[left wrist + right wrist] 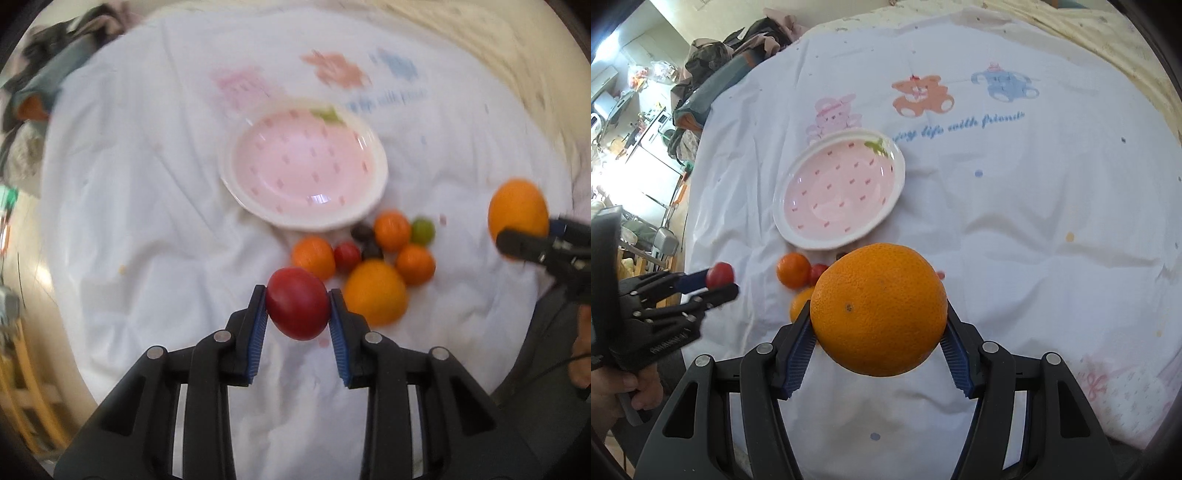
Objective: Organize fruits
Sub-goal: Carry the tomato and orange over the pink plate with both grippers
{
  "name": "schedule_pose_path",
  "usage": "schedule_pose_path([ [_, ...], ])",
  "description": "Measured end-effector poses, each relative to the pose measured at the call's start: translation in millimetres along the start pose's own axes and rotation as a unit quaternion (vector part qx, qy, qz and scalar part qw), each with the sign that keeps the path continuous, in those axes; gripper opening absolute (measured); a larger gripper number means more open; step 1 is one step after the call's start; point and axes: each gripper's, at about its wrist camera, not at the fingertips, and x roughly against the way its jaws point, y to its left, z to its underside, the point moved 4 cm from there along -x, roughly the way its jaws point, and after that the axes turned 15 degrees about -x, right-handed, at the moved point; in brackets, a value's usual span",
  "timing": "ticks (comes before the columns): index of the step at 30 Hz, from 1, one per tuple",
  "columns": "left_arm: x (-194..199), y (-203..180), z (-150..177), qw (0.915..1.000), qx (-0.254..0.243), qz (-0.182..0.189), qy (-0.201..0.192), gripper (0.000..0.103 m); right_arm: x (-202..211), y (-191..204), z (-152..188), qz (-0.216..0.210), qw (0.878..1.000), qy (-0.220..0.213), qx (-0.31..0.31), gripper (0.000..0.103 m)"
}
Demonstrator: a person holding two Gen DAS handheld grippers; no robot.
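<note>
**Both grippers carrying fruit toward the strawberry plate**

White bedding printed with teddy bears is covering the surface [1015, 206], wrinkling around a pink strawberty-patterned plate [798, 232] that is sitting empty just above centre in both views. Clutter and clothing are piling up at the upper left, well apart from the work.

The left gripper [298, 306] is clamping a red tomato [297, 308] between its blue pads, holding it lifted at centre frame, below the plate. The right gripper [878, 332] is squeezing a large orange [879, 308] across its widest part, jaws spread wide to fit it; in the left wrist view that orange [517, 212] is showing at the right edge, off to the side of the pile.

A fruit pile [373, 254] of small oranges, a cherry tomato, a green fruit and dark ones is lying just below the plate's lower rim, touching one another. Likely both fruits are heading for the plate, being the only container.

The plate's upper and left sides are offering open cloth for approach; the lower rim is crowded by the pile, so coming in low risks nudging fruit.
</note>
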Motion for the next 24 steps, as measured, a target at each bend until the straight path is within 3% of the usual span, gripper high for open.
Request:
schedule_pose_path([
  [3,16.8,5.6,-16.8,0.9994,0.021,-0.010,-0.026,0.028,4.4,5.4,-13.1,-0.006,1.000,-0.011,0.003,0.065],
  [10,14.6,19.7,-50.1,0.9966,0.044,-0.016,-0.068,0.028,2.2,22.2,-45.1,-0.019,0.999,-0.028,0.015,0.065],
  [24,-39.2,58.4,-110.7,0.9960,0.053,-0.023,-0.068,0.028,-50.3,43.5,-127.1,-0.044,0.999,-0.017,0.021,0.065],
])
